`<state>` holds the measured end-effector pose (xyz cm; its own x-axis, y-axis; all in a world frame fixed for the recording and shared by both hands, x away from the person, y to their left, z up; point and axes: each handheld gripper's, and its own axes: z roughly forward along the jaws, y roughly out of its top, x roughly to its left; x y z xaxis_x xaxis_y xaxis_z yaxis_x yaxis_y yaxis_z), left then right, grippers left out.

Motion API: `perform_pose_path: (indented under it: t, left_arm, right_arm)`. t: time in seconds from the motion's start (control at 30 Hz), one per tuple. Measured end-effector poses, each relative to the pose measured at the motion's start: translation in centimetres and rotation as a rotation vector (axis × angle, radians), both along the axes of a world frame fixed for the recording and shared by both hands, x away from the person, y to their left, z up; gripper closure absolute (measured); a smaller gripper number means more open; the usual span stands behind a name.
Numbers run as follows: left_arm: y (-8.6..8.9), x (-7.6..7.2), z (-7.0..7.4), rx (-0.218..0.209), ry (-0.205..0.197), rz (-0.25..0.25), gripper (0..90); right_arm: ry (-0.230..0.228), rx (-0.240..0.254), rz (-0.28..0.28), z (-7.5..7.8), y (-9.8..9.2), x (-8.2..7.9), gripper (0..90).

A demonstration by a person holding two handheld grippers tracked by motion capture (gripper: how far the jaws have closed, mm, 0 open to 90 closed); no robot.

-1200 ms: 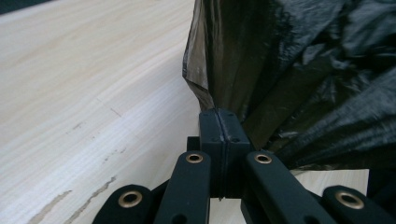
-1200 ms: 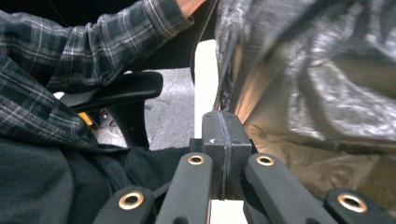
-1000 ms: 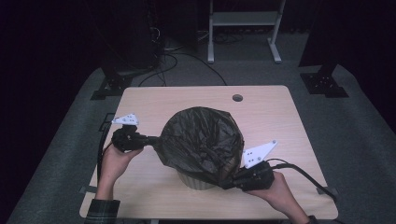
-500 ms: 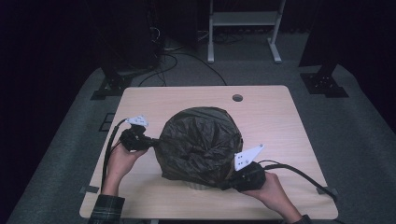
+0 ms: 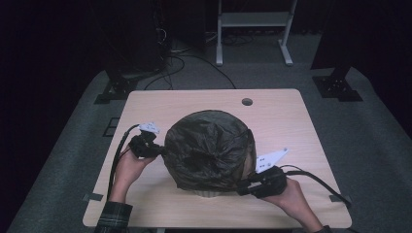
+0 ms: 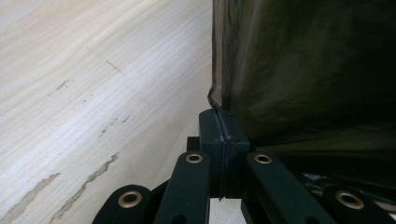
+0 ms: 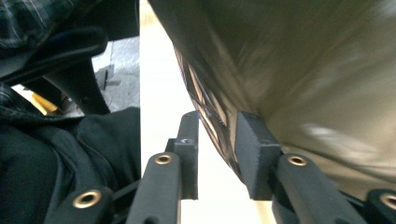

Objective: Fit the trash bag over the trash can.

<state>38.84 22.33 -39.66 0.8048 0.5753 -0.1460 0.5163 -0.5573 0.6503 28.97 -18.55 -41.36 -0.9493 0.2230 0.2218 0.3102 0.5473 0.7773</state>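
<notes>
Bag (image 5: pixel 209 148), one, sits between two grippers on one table (image 5: pixel 291 116).

A bin (image 5: pixel 210 193) draped in a dark bag (image 5: pixel 209 148) is borne by a pale wooden table (image 5: pixel 286 121), in which a round hole (image 5: pixel 247 102) is cut.

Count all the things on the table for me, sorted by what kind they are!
Dark plastic bag: 1
Pale bin under the bag: 1
Black grippers: 2, the left gripper and the right gripper
Total: 4
</notes>
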Motion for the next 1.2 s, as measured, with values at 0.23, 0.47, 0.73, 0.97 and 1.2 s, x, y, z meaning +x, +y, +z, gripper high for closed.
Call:
perform_pose_path:
  t: [0.23, 0.47, 0.73, 0.97, 1.2]
  left_arm:
    - [0.5, -0.2, 0.6, -0.005, -0.012, 0.006, 89.9]
    - [0.5, -0.2, 0.6, -0.007, -0.014, 0.007, 89.8]
    - [0.7, 0.2, 0.6, -0.003, -0.010, 0.005, 89.9]
    - [0.8, 0.8, 0.7, 0.034, -0.011, 0.029, 90.0]
    - [0.5, 1.4, -1.2, 0.050, 0.031, 0.047, 90.0]
  right_arm:
    - [-0.089, 0.092, -0.079, 3.9, -3.6, -0.3, 57.9]
    - [-0.197, 0.109, -0.218, 5.9, -5.2, 2.0, 44.5]
    - [-0.168, 0.151, -0.165, 5.5, -4.1, 6.2, 66.4]
    - [-0.122, 0.053, -0.151, 4.3, -3.4, 6.5, 90.0]
    - [-0.057, -0.062, -0.185, 1.2, -3.1, 7.3, 90.0]
